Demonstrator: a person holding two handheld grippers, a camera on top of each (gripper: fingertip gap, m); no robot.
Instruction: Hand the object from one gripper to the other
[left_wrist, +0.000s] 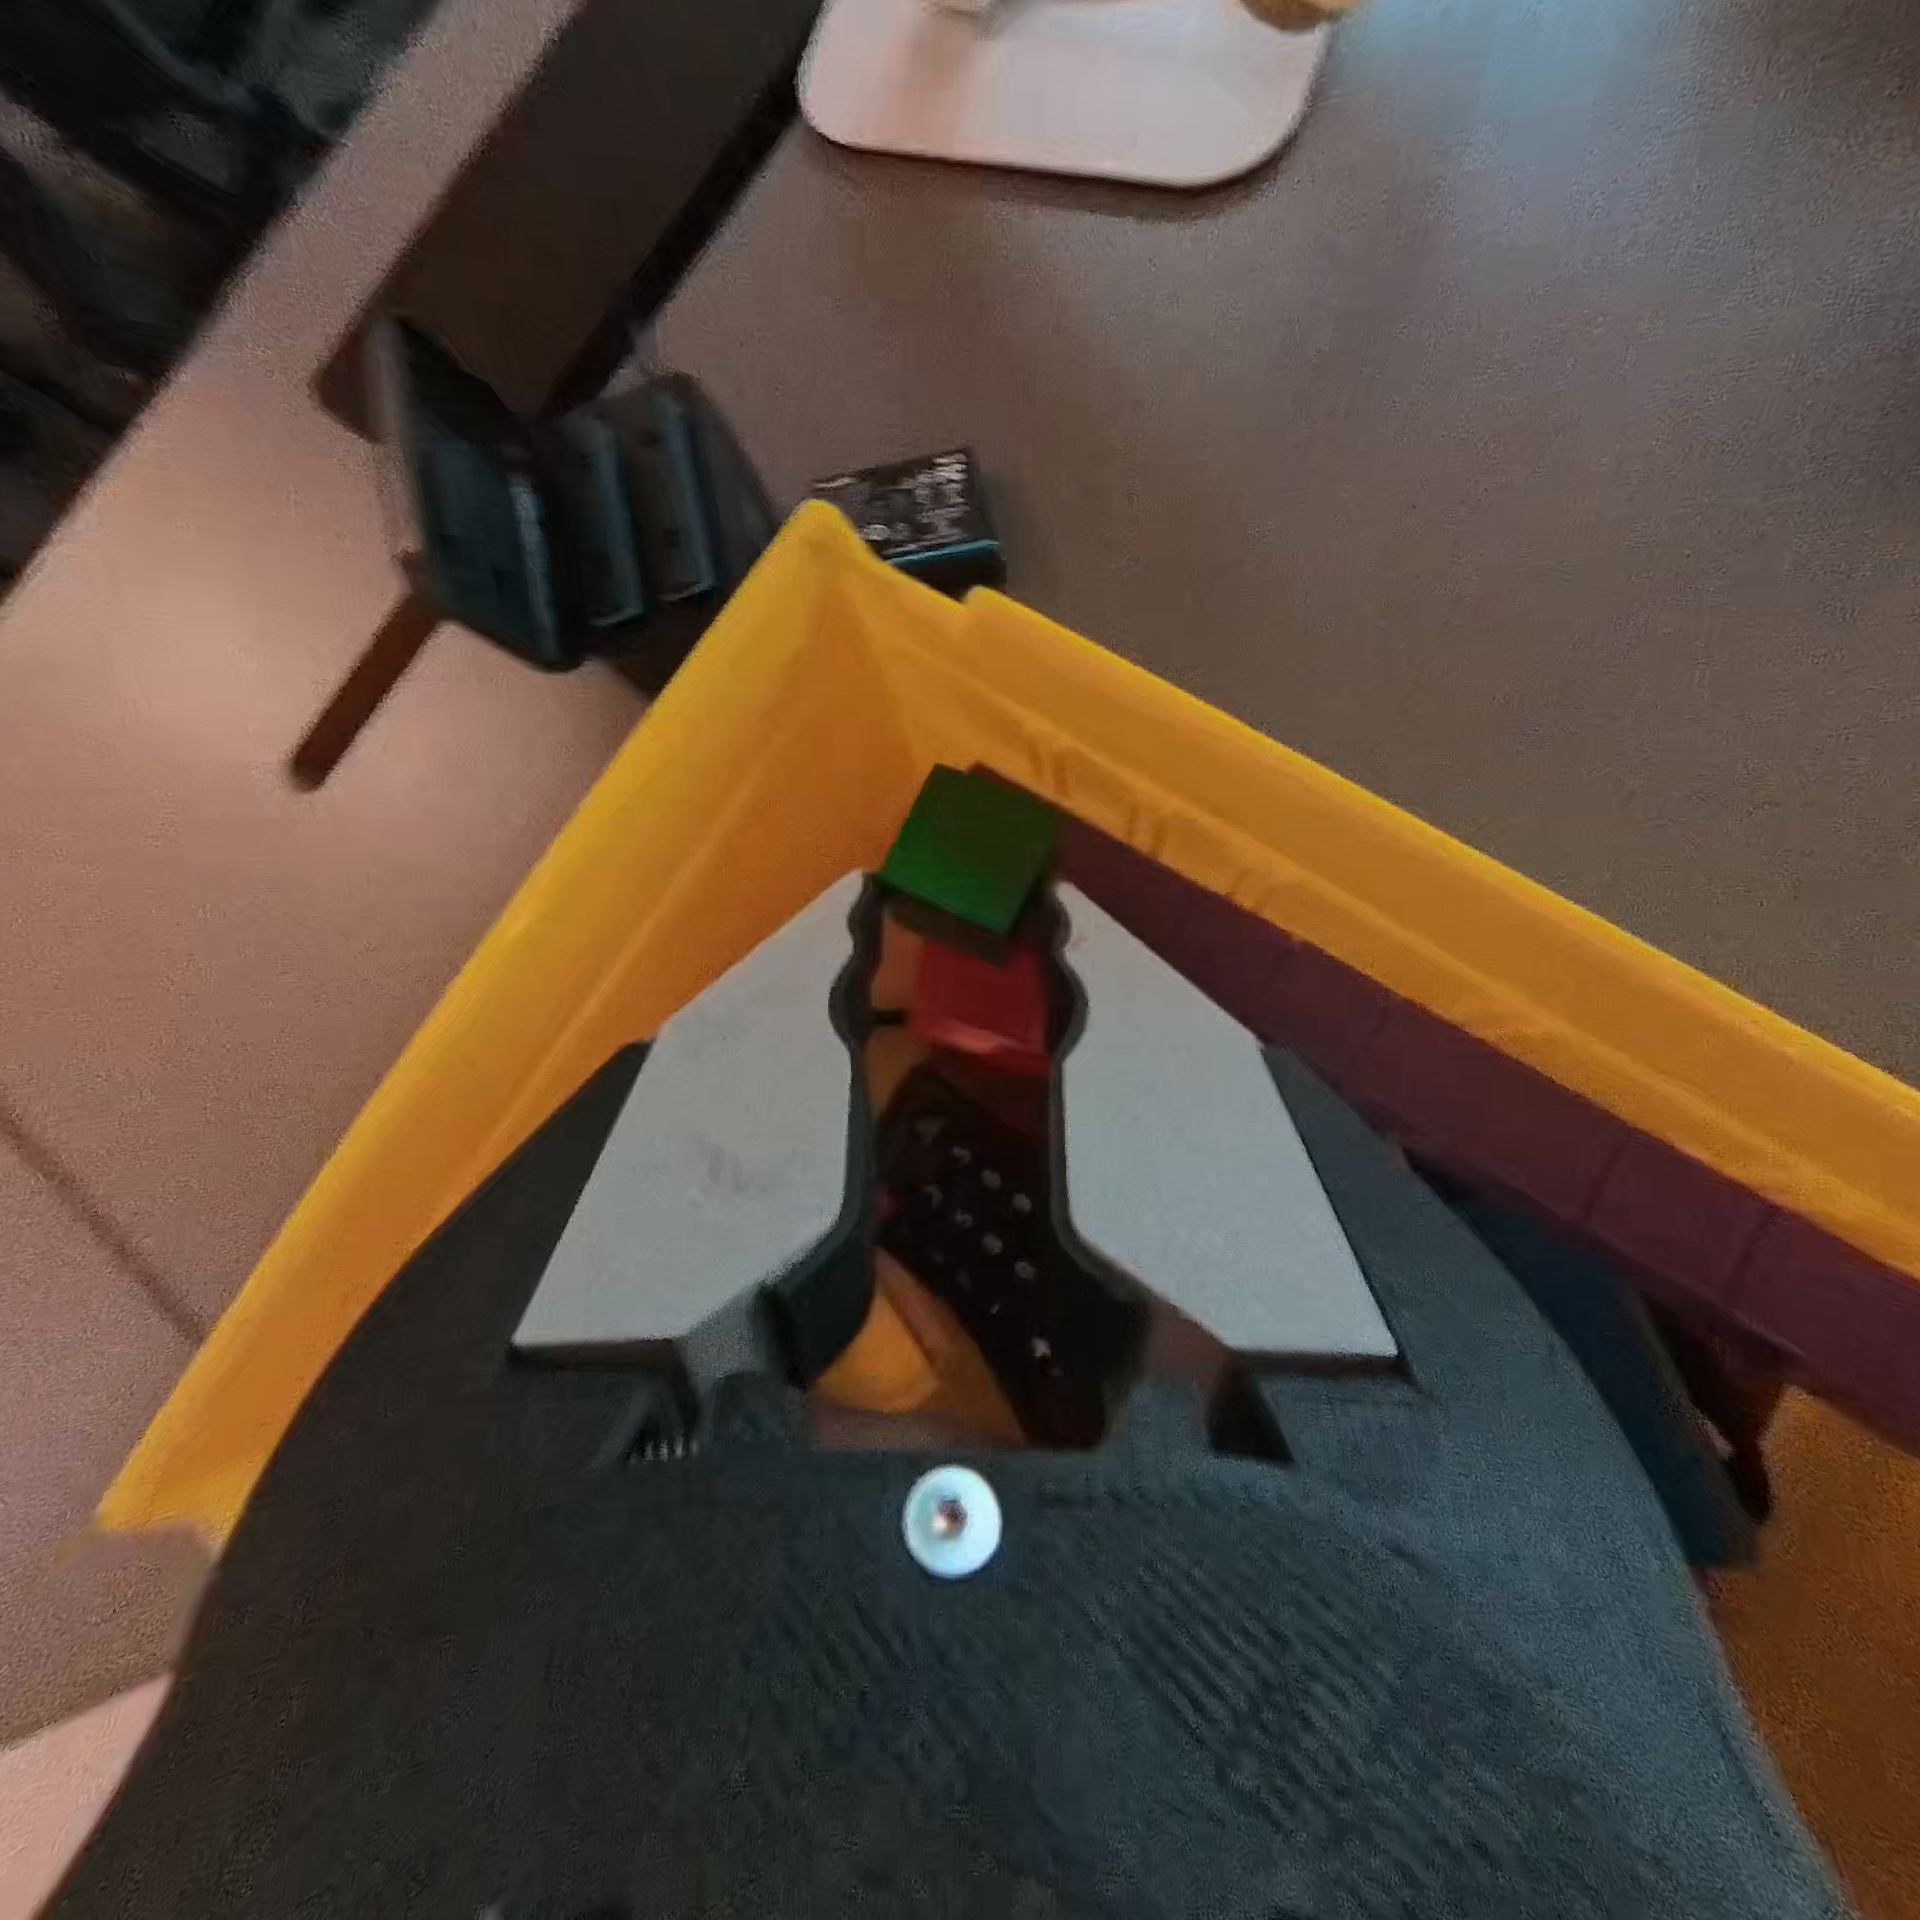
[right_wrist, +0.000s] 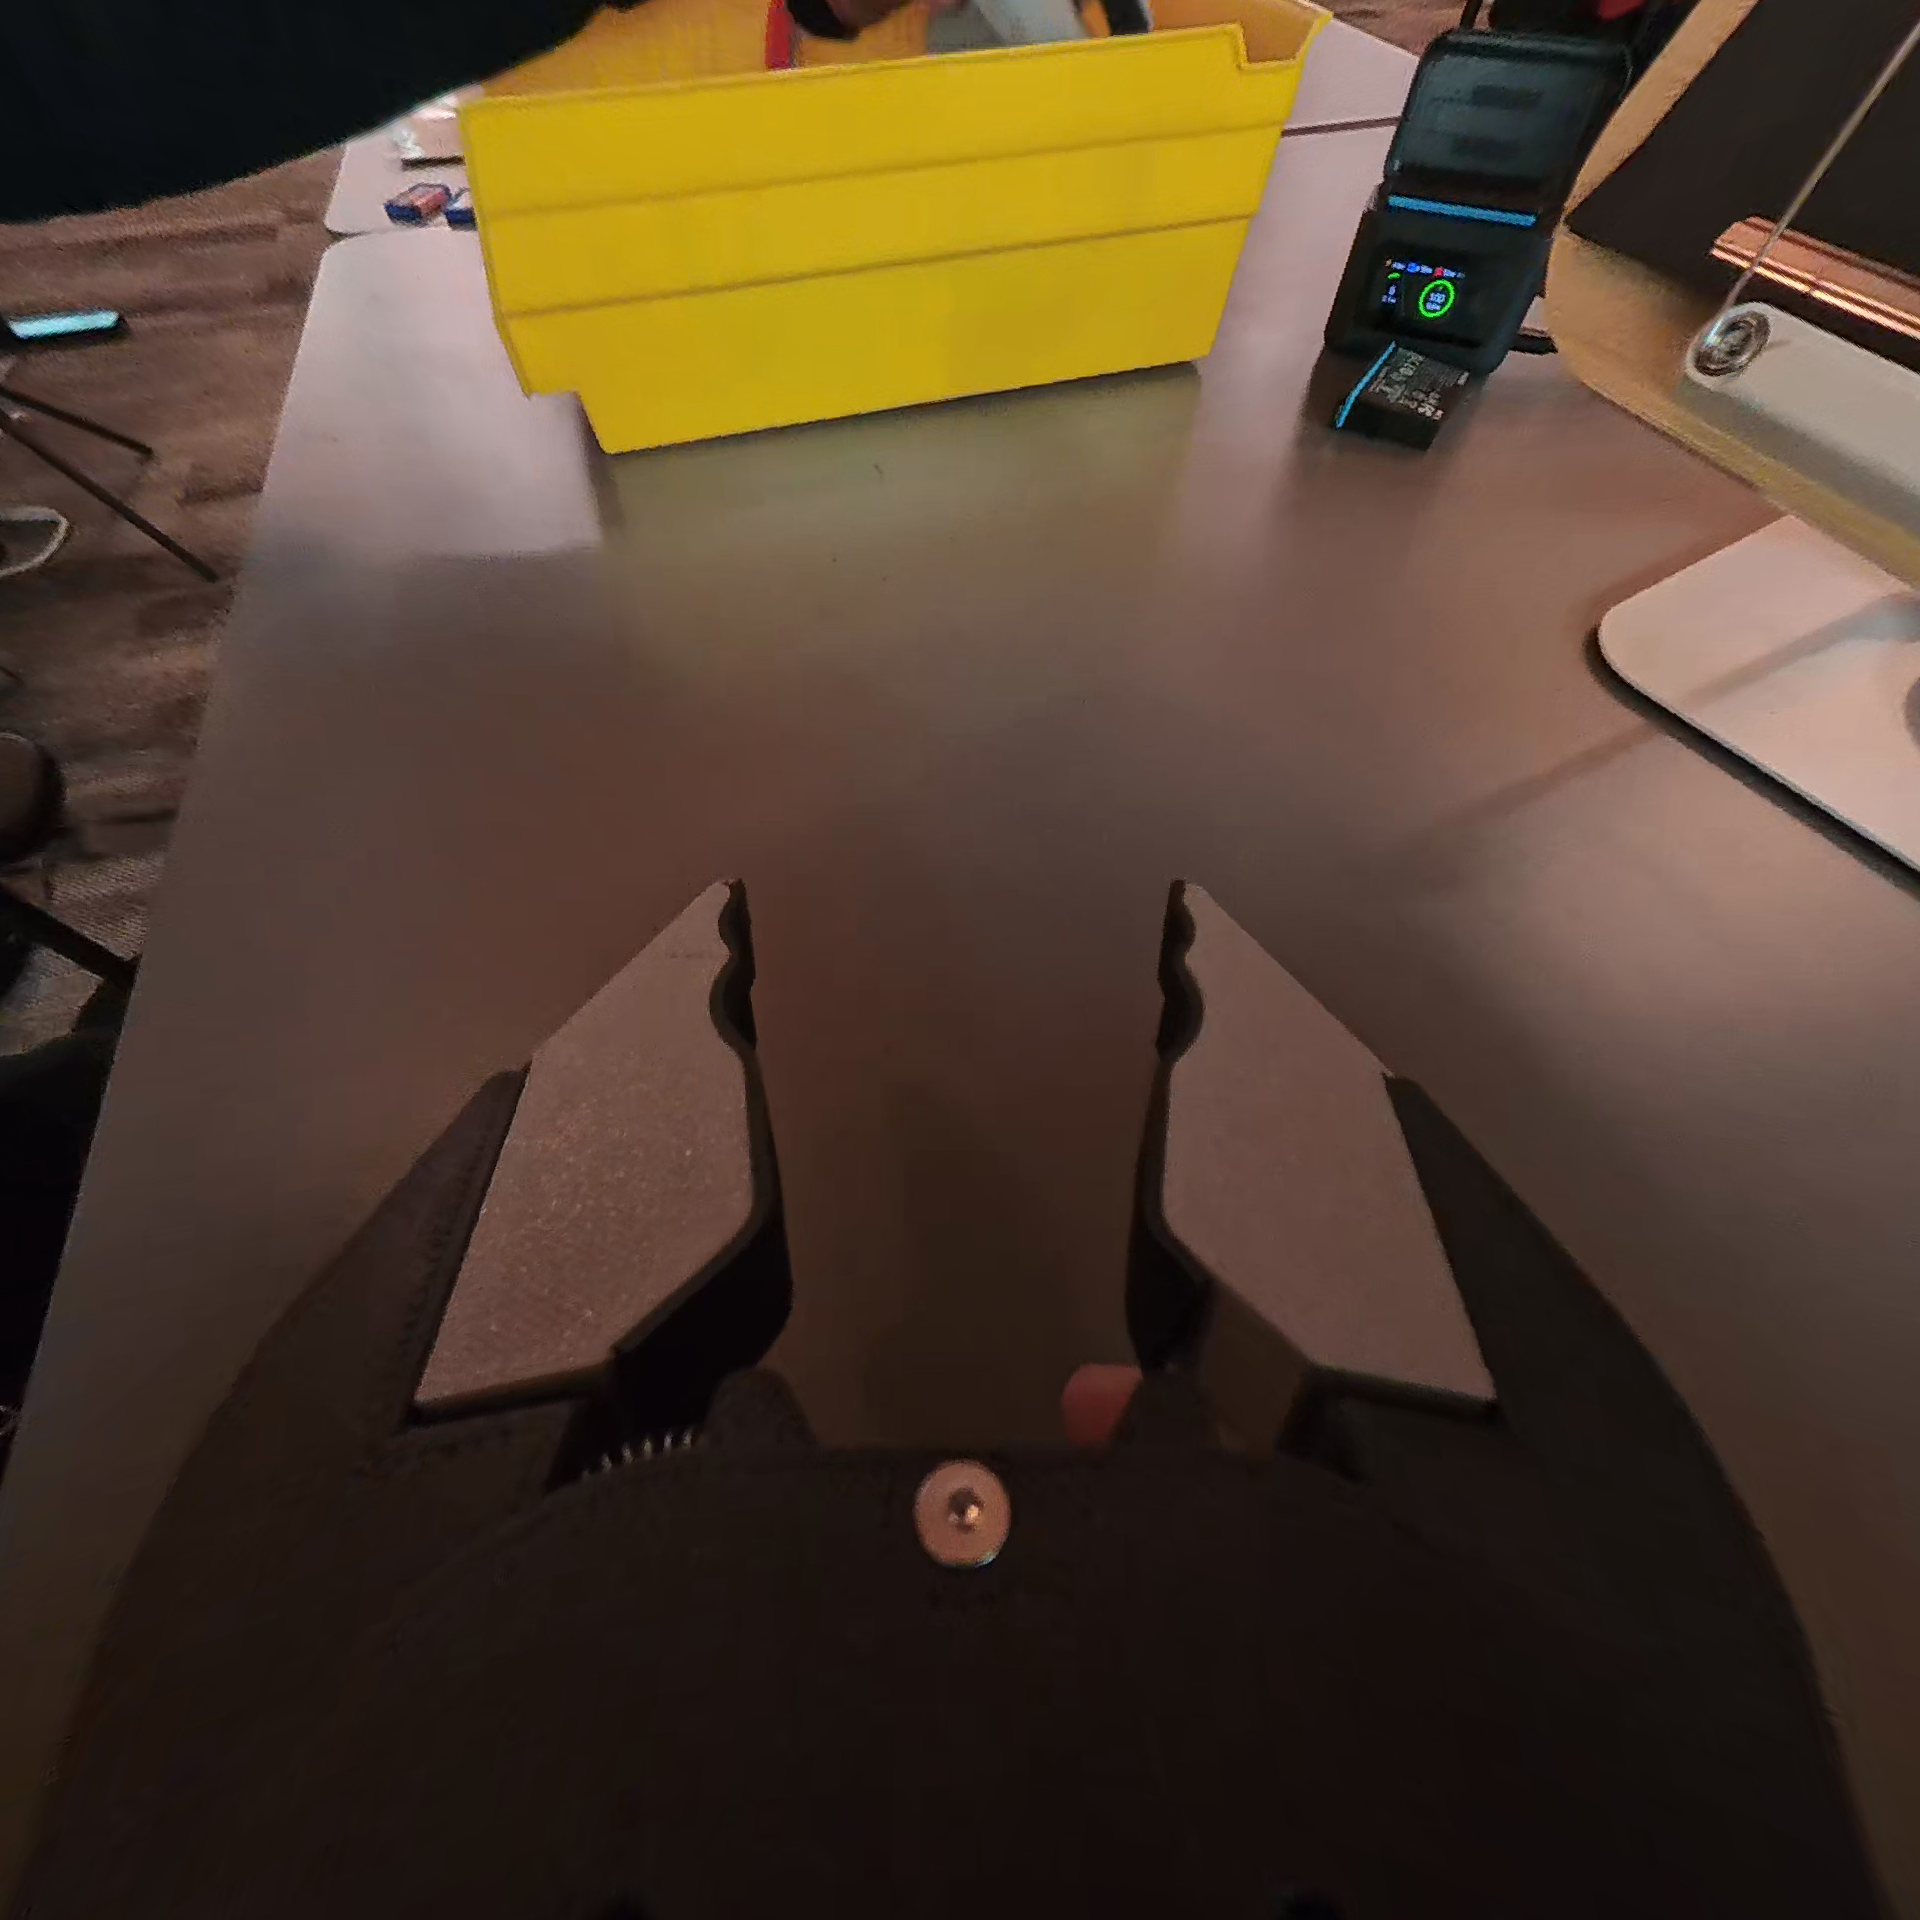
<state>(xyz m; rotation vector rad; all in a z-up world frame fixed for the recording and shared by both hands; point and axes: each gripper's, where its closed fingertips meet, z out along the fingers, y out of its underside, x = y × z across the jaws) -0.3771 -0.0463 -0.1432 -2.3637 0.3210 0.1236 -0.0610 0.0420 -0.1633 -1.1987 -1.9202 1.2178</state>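
Note:
In the left wrist view my left gripper (left_wrist: 961, 894) reaches down into a corner of the yellow bin (left_wrist: 727, 748). Its jaws stand close together around a piece of stacked blocks, red (left_wrist: 987, 1003) below and green (left_wrist: 971, 847) at the tips, and seem to pinch it. The picture is blurred. A black object with pale dots (left_wrist: 987, 1226) lies under the fingers in the bin. In the right wrist view my right gripper (right_wrist: 956, 894) is open and empty, low over the brown table (right_wrist: 935, 644), well short of the yellow bin (right_wrist: 873, 239).
A black charger with a lit screen (right_wrist: 1439, 239) and a black battery (right_wrist: 1392, 395) stand right of the bin. A white monitor foot (right_wrist: 1766, 665) sits at the right edge. A dark red bar (left_wrist: 1455, 1049) lies along the bin's inner wall. A dark sleeve (right_wrist: 208, 94) shows top left. Left tips to right tips: about 35 cm. The dark red bar (left_wrist: 1455, 1049) lies around 7 cm away from my left fingertips.

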